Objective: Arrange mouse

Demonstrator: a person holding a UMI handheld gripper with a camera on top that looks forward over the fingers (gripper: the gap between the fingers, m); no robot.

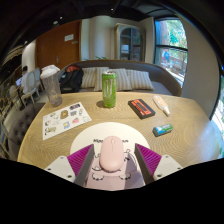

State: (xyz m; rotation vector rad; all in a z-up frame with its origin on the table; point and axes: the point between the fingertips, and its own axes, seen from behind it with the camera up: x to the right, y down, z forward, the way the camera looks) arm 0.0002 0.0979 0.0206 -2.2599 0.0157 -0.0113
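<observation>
While clamped by the gripper (112, 170), the mouse (112, 155) looks pale pink (glossy); upright.

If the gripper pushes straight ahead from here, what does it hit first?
Bare round wooden table first, then probably the tall green drink can, slightly off-line; depth is unclear. The gripper holds a pale pink computer mouse in its jaws.

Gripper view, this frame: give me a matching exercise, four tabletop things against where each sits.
Things:
1. mouse
2. green can
3. sticker sheet
4. teal object

Places:
A. upright, mid-table beyond the tongs
B. lying flat, left of the can
C. between the fingers, pads at its sides
D. near the table's right edge

Pairs: 1-C, 2-A, 3-B, 4-D
</observation>
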